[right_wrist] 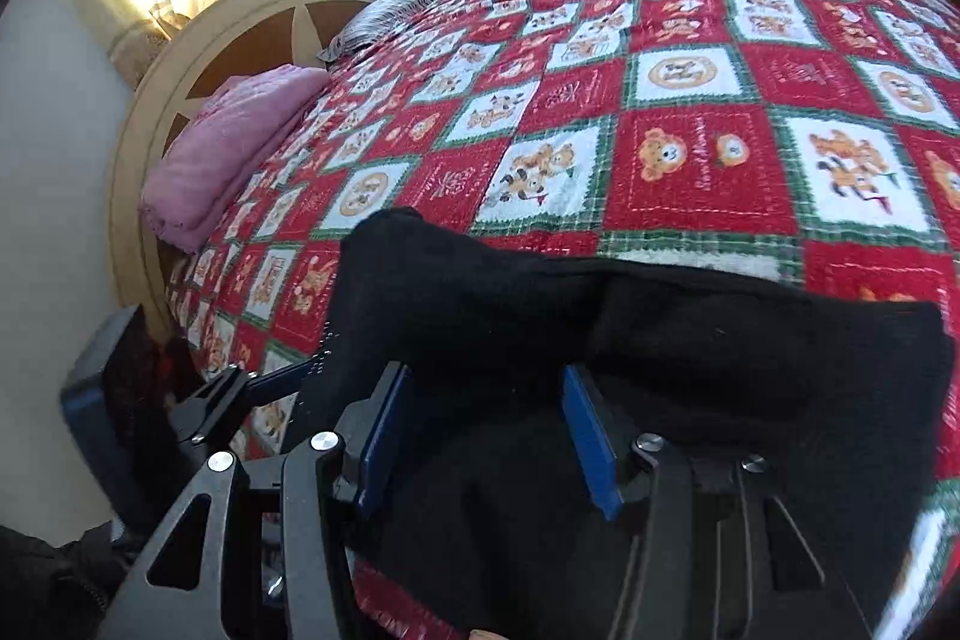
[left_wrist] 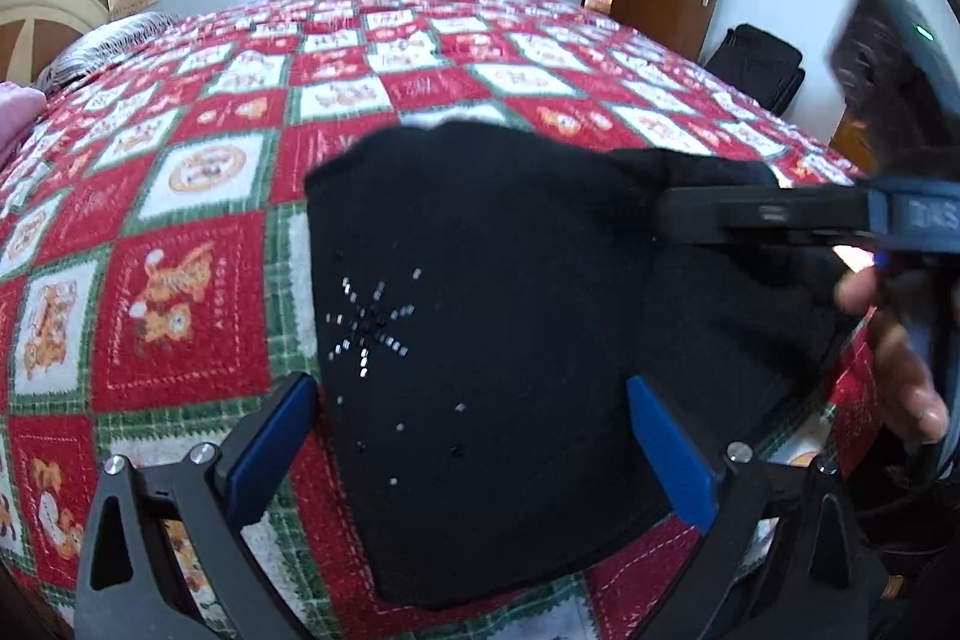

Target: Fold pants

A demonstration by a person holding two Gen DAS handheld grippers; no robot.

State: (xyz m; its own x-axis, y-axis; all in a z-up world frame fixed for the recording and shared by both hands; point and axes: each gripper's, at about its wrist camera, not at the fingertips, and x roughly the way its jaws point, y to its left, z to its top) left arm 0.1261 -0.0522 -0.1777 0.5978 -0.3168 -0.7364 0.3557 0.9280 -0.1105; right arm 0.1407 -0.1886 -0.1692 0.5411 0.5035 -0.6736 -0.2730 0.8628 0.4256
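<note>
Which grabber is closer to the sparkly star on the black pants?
Left. The left gripper hangs right over the sparkly star on the pants; the right gripper is off toward their other side.

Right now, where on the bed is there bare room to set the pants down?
Free: the checked quilt beyond the black pants, out to the far edge. Crowded: the near edge, where the pants lie, and the headboard end with the pink blanket and striped pillow.
</note>
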